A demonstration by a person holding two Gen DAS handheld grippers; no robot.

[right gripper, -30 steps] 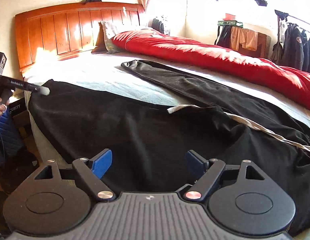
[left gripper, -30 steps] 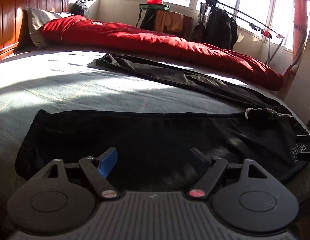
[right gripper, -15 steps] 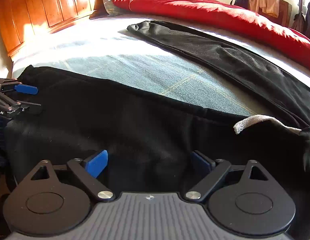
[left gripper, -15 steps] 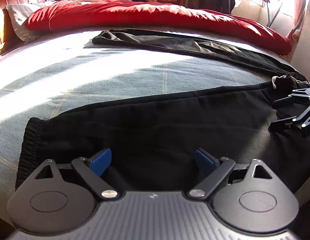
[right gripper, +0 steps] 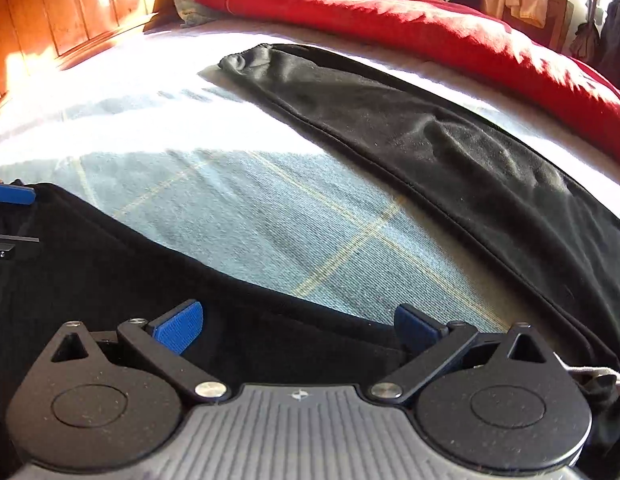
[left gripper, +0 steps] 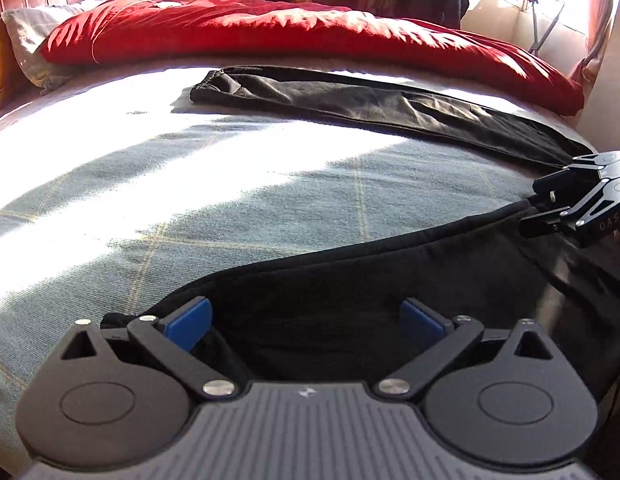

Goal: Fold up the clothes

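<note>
Both grippers have dropped in close over the near trouser leg (left gripper: 350, 300), which lies along the bed's near edge; a sec ago they sat further back w/ more of the room showing. The black trousers are spread on the bed (left gripper: 189, 220): one leg along the near edge, the other leg (left gripper: 390, 100) running diagonally toward the far side, just short of the red duvet (left gripper: 269, 32), the two meeting at the waist at the bed's right end.

Left gripper (left gripper: 305, 316): jaws have just been opening and now stand spread wide, blue pads either side of the fabric near the cuff end, nothing pinched yet. Right gripper (right gripper: 299, 322): jaws also just opened, now fully spread over the leg's far hem toward the waist end; drawstring (right gripper: 614, 376) peeks out beside it at right. No cloth is pressed between the pads in either view.

Meaning, as I read it: this is the pre-grasp. Both jaws are staged on the same leg at opposite ends, prob. to pinch its edge and carry it over onto the other leg. Fold itself not started; garment still flat and V-shaped. Next needs both to nip the top layers cleanly so the leg lifts w/o bunching.
</note>
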